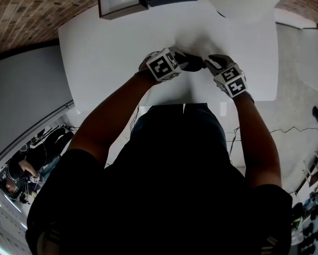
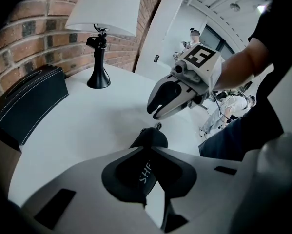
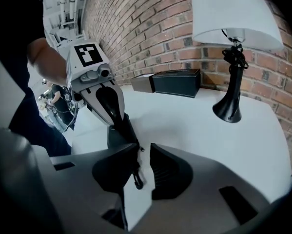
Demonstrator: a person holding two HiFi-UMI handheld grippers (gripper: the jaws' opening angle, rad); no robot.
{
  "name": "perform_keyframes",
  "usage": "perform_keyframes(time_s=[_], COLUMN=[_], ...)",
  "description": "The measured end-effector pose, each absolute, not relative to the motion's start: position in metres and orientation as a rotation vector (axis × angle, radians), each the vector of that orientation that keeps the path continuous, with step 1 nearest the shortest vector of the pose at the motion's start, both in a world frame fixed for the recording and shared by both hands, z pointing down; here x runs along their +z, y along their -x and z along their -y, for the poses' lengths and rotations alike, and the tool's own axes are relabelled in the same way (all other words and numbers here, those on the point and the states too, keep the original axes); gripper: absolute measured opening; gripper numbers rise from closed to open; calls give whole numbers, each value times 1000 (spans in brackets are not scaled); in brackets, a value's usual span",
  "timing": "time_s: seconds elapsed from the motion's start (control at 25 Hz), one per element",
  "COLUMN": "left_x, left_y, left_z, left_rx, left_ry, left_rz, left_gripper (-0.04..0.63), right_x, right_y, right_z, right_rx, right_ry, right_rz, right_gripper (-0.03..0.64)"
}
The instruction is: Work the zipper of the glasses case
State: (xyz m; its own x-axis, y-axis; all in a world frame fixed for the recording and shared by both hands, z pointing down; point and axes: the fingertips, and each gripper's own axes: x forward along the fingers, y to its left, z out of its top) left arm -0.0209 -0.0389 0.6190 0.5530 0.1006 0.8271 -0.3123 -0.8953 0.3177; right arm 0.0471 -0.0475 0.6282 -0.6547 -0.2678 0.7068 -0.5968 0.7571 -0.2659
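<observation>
One smooth white table (image 1: 105, 52), rough brick wall (image 1: 31, 15) at 12 o'clock. Left gripper (image 2: 148, 155) clamps matte black glasses case (image 2: 148, 138); right gripper (image 3: 143, 150) parted around zipper pull (image 3: 136, 178).

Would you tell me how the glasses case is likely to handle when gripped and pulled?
Probably light: the left tongs pinch the small glasses case by one end only. It looks fairly stiff, holding its rounded shape past the pinch. Pinched so narrowly, it may pivot when the zipper pull is tugged.
</observation>
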Motion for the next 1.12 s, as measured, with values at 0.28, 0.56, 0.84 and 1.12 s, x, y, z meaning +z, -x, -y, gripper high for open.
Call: perform_keyframes(time_s=[0.28,0.56,0.84,1.12], left_x=[619,619,619,621], left_y=[21,21,22,24], left_z=[41,43,43,43], left_rx=[1272,1245,1239,1219], left_ry=[-2356,-2352,-2360,-2360], left_rz=[181,192,202,223], left_gripper=[54,54,52,52], right_x=[642,663,675,679], right_y=[-52,-34,-26,-15], right_z=[65,53,47,46], right_rx=[335,59,-122,-277], right_ry=[-357,-22,212,418], right_rz=[2217,2116,2044,1976], right_gripper=[91,97,117,121])
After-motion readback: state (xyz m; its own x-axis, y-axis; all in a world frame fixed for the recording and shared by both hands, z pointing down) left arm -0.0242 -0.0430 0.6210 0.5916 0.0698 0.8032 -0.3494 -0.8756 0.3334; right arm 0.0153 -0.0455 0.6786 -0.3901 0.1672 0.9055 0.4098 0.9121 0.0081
